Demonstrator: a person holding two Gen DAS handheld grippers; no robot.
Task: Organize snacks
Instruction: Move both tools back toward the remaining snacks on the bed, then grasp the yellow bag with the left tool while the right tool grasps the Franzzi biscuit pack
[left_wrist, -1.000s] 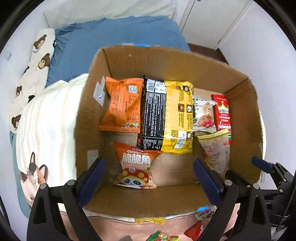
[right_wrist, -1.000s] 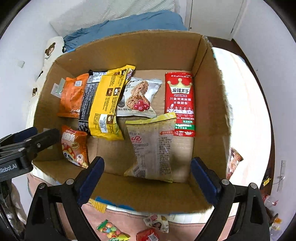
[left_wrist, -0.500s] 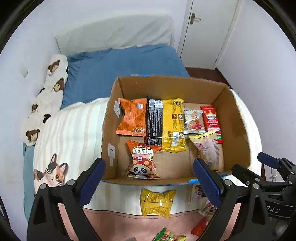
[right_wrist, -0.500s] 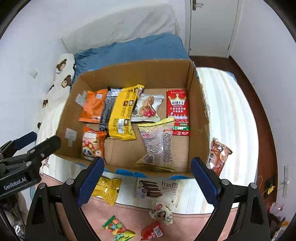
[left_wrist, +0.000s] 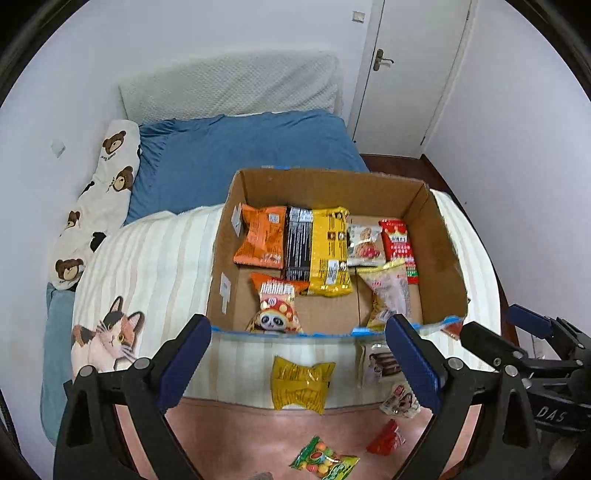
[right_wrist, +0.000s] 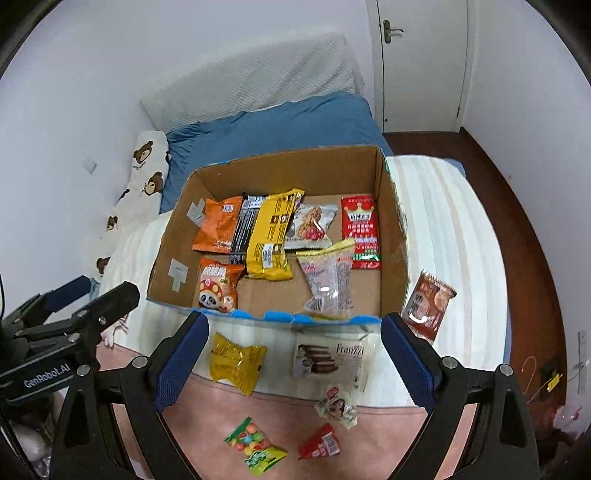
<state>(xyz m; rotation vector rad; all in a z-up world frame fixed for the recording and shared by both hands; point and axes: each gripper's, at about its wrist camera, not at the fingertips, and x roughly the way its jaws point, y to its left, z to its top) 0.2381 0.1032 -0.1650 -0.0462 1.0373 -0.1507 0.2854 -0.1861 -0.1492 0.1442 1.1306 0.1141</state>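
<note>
- Left hand-held gripper (left_wrist: 297, 363): jaws wide apart, nothing between the blue pads, hovering above the bed's near edge.
- Right hand-held gripper (right_wrist: 293, 360): same, jaws spread wide, empty.
- Nearest, on the pink sheet (right_wrist: 280, 410): green candy bag (right_wrist: 255, 445), small red packet (right_wrist: 320, 443), small white wrapped sweet (right_wrist: 337, 406).
- Just beyond, on the striped blanket (right_wrist: 443, 236): yellow packet (right_wrist: 236, 362) and white Franzzi wafer pack (right_wrist: 330, 360), both lying flat just in front of the box, apart from each other.
- Brown-red packet (right_wrist: 428, 308) lies outside the box at its right near corner, right beside the wall.
- Cardboard box (right_wrist: 284, 170) sits open on the blanket, blue tape along the near rim.
- Inside, near row: panda snack bag (right_wrist: 218, 282) at left, clear-and-yellow bag (right_wrist: 328, 277) to the right.
- Inside, far row left to right: orange bag (right_wrist: 218, 229), black pack (right_wrist: 245, 229), yellow pack (right_wrist: 271, 234) overlapping the black one, white cookie packet (right_wrist: 312, 227), red packet with crown print (right_wrist: 360, 230).
- Behind the box: blue bedding (left_wrist: 240, 155), bear-print pillow (left_wrist: 103, 192) at left, white door (left_wrist: 413, 74) far right.
</note>
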